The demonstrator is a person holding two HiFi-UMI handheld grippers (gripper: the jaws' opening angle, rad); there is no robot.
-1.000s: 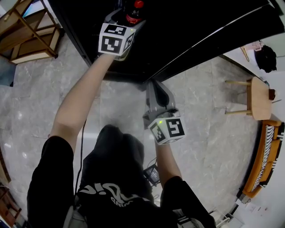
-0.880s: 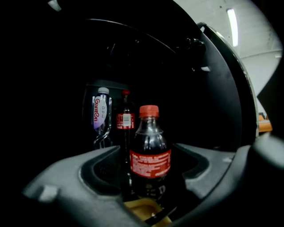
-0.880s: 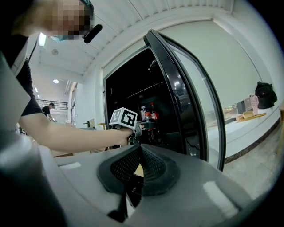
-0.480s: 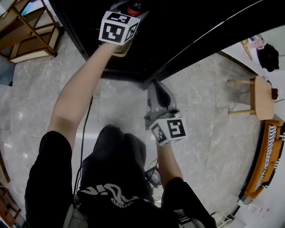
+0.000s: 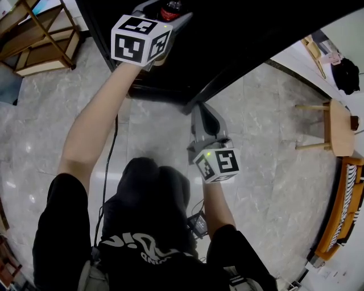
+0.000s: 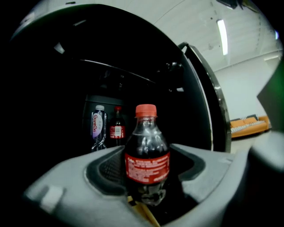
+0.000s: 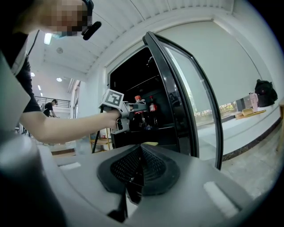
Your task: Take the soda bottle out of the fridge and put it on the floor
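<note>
The soda bottle (image 6: 147, 159), dark cola with a red cap and red label, stands upright between the pads of my left gripper (image 6: 148, 155), which is shut on its body. In the head view my left gripper (image 5: 165, 14) is at the mouth of the dark fridge, the bottle's red cap (image 5: 171, 4) showing past its marker cube. The right gripper view shows that hand and bottle (image 7: 138, 101) in front of the fridge shelves. My right gripper (image 5: 199, 111) hangs lower, by the edge of the open glass door (image 5: 256, 51), jaws shut (image 7: 141, 148) on nothing.
Deeper in the fridge stand a clear bottle (image 6: 98, 126) and another cola bottle (image 6: 117, 128). A wooden shelf unit (image 5: 34, 40) is at the left, a wooden stool (image 5: 333, 128) and an orange sofa (image 5: 341, 210) at the right. A cable (image 5: 108, 165) runs over the marble floor.
My left gripper has shifted a little left and nearer the head camera, the bottle still at its jaws. My right gripper has hardly moved.
</note>
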